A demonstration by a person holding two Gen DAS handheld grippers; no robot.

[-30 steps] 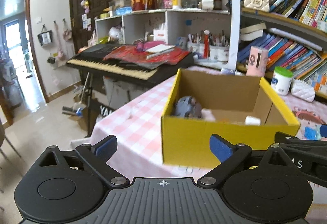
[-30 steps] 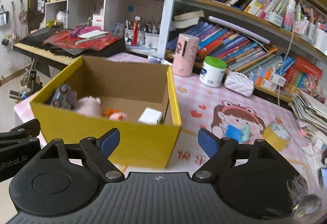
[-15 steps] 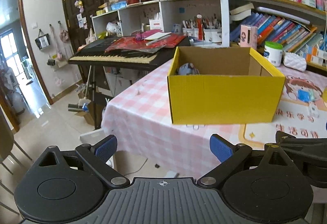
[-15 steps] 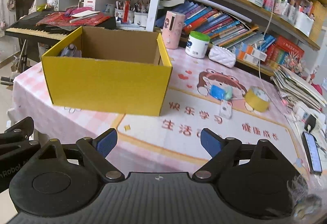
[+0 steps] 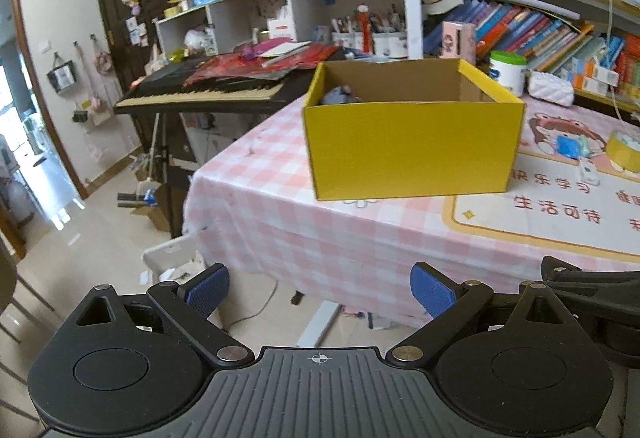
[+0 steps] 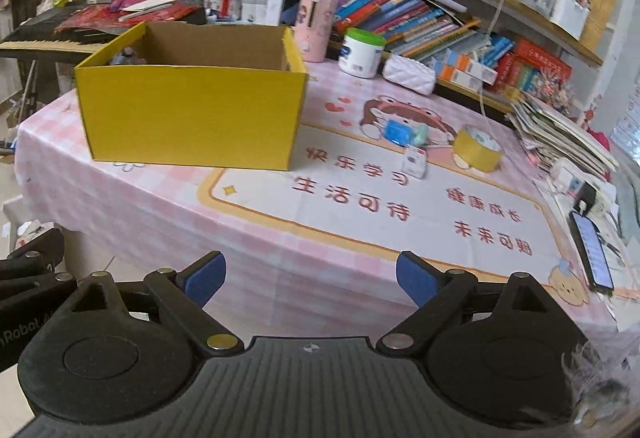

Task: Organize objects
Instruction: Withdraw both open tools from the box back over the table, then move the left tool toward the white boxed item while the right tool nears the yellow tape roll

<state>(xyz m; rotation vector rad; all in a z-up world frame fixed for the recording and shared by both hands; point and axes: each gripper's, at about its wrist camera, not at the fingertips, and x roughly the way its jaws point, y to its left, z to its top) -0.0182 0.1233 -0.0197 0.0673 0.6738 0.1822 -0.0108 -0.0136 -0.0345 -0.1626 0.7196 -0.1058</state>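
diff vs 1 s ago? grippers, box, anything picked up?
Both grippers pulled back from the yellow box to beyond the table edge: left gripper and right gripper. Nothing taken or released. Both stayed open and empty; box, tape roll and small white item unmoved.

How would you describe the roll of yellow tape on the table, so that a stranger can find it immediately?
Start from the big yellow cardboard box on the pink tablecloth and look to its right, past the cartoon girl printed on the mat. The roll of yellow tape lies flat there, beside a small white packet. It is the only round, ring-shaped yellow thing on the mat.
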